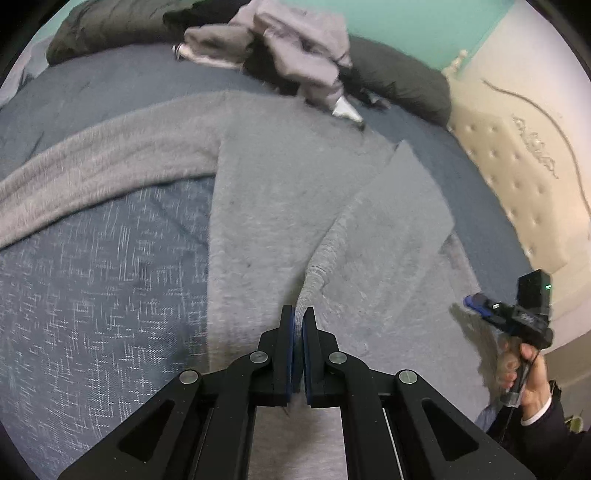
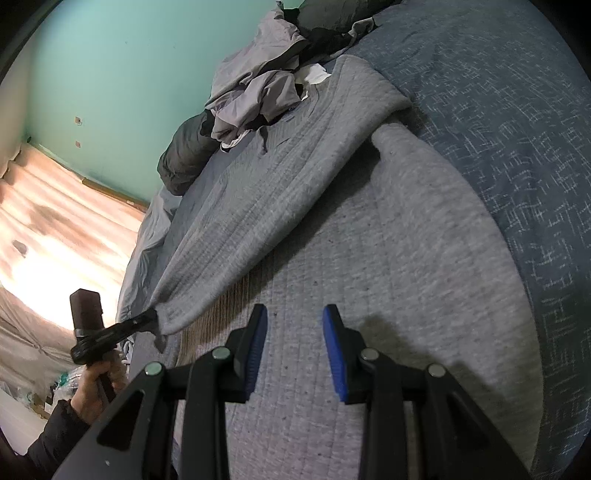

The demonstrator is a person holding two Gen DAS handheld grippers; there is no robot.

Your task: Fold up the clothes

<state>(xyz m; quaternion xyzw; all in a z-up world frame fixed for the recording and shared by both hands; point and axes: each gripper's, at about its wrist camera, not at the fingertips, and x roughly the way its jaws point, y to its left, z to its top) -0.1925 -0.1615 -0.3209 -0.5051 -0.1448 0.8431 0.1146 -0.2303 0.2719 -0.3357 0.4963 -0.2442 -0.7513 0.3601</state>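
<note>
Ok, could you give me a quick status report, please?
Left gripper shut on sleeve cuff. Right gripper open above grey sweater. Clothes pile beyond, clear.

The sweater (image 1: pixel 258 206) is spread on the bed (image 1: pixel 92 288), with one sleeve (image 1: pixel 92 173) stretched away to the left in the left wrist view. A second sleeve (image 1: pixel 399 206) is laid back across the body, and its cuff (image 1: pixel 312 288) is pinched at the tips of the left tongs (image 1: pixel 298 321). The right tongs (image 2: pixel 294 332) are held above the lower body of the sweater, to the right of the left tongs. Behind the sweater, a heap of clothes (image 1: pixel 295 51) is piled on the bed against a pillow (image 1: pixel 402 85) (another pillow (image 1: pixel 110 26) is seen behind it to the left). A headboard (image 1: pixel 517 192) is found to the right of the bed.
</note>
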